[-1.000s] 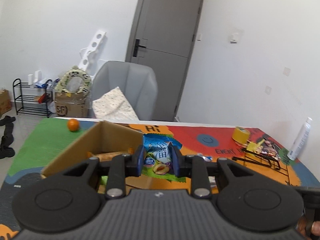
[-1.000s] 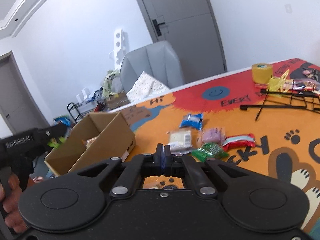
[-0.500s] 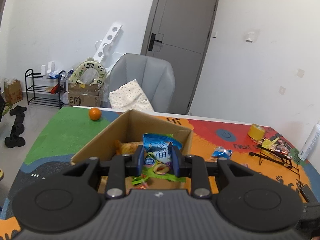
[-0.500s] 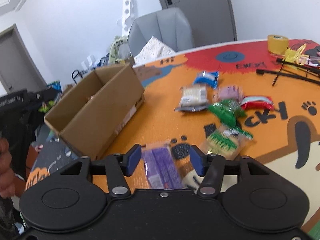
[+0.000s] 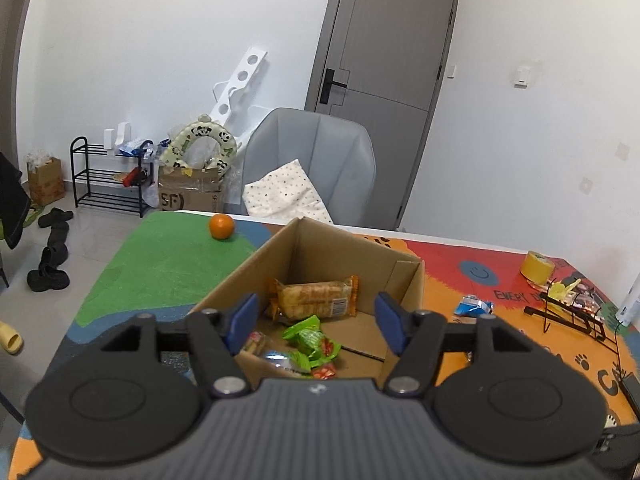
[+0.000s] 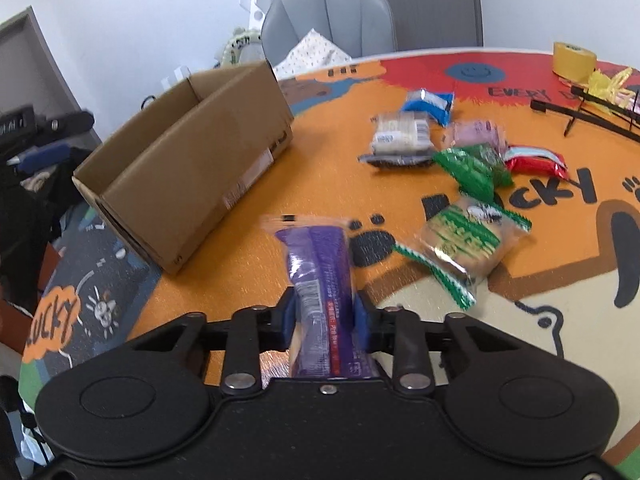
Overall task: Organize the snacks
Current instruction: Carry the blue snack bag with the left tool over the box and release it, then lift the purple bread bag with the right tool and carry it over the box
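Observation:
The open cardboard box (image 5: pixel 404 276) sits on the colourful mat; it also shows in the right wrist view (image 6: pixel 192 152). Inside lie an orange-wrapped cracker pack (image 5: pixel 316 296), a green packet (image 5: pixel 310 340) and other snacks. My left gripper (image 5: pixel 318 322) hangs open and empty above the box. My right gripper (image 6: pixel 322 316) is shut on a purple snack packet (image 6: pixel 316 264), low over the mat to the right of the box. Several loose snacks lie beyond: a green-and-white pack (image 6: pixel 466 240), a green packet (image 6: pixel 472 168), a red one (image 6: pixel 534 160), a blue one (image 6: pixel 428 104).
An orange (image 5: pixel 221 227) lies on the green part of the mat. A yellow tape roll (image 6: pixel 574 58) and a black wire rack (image 6: pixel 596 112) stand at the far right. A grey chair (image 5: pixel 308 168) stands behind the table. The left gripper's handle (image 6: pixel 44 132) shows beyond the box.
My left gripper opened and the blue snack bag it held is gone from its jaws. My right gripper opened, came down over the purple packet and shut on it.

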Tool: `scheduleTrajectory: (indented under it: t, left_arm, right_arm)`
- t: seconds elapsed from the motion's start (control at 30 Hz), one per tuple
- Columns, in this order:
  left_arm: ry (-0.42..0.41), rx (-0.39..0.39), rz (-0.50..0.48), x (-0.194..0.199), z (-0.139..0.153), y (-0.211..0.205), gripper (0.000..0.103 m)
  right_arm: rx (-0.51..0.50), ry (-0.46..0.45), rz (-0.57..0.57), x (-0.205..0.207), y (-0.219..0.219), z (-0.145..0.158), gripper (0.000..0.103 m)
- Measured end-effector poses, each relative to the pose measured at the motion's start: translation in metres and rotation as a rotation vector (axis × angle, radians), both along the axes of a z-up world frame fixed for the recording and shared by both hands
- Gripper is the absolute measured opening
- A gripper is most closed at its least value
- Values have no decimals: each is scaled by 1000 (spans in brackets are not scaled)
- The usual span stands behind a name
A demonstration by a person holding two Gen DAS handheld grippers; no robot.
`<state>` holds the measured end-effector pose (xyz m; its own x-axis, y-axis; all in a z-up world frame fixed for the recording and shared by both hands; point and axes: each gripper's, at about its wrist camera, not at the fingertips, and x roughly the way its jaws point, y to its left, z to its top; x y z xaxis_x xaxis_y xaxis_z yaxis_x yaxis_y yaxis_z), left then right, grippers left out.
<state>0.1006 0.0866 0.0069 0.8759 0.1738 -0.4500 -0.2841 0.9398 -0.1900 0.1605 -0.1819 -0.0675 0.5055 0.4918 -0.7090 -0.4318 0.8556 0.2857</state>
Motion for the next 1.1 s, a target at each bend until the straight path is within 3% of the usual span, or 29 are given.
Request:
scheduleTrajectory:
  t: [0.07, 0.2, 0.4, 0.43, 0.47, 0.53, 0.7, 0.77, 0.8, 0.83, 0.87, 1.1]
  left_arm:
    - [-2, -9, 2, -5, -1, 3, 69]
    - [0, -25, 13, -11, -3, 8, 71]
    - [1, -29, 9, -19, -4, 10, 71]
    - [0, -32, 8, -19, -3, 10, 71]
    - [-3, -34, 6, -20, -3, 9, 71]
    - [-7, -31, 0, -22, -3, 7, 71]
    - [-2, -28, -6, -28, -4, 5, 71]
    - [2, -29, -4, -31, -6, 6, 72]
    - [3, -29, -1, -32, -7, 7, 72]
    - [5, -31, 2, -33, -7, 8, 73]
    - [6, -33, 6, -34, -8, 9, 73]
    - [2, -33, 13, -37, -10, 12, 78]
  right_arm:
    - [27, -17, -1, 1, 1, 5, 13]
    - [52, -39, -4, 3, 4, 14, 2]
    - [49, -37, 11, 2, 11, 12, 2]
    - [40, -35, 15, 2, 14, 13, 17]
    - [20, -35, 3, 2, 16, 12, 43]
    - [-1, -65, -15, 1, 17, 12, 73]
    - [-18, -26, 3, 9, 24, -2, 73]
    - [-40, -10, 18, 10, 30, -12, 59]
    - [-43, -25, 24, 7, 32, -14, 58]
    - [-71, -55, 32, 4, 36, -15, 43]
    - [-76, -64, 41, 2, 38, -14, 34]
    - [15, -64, 37, 3, 33, -4, 30]
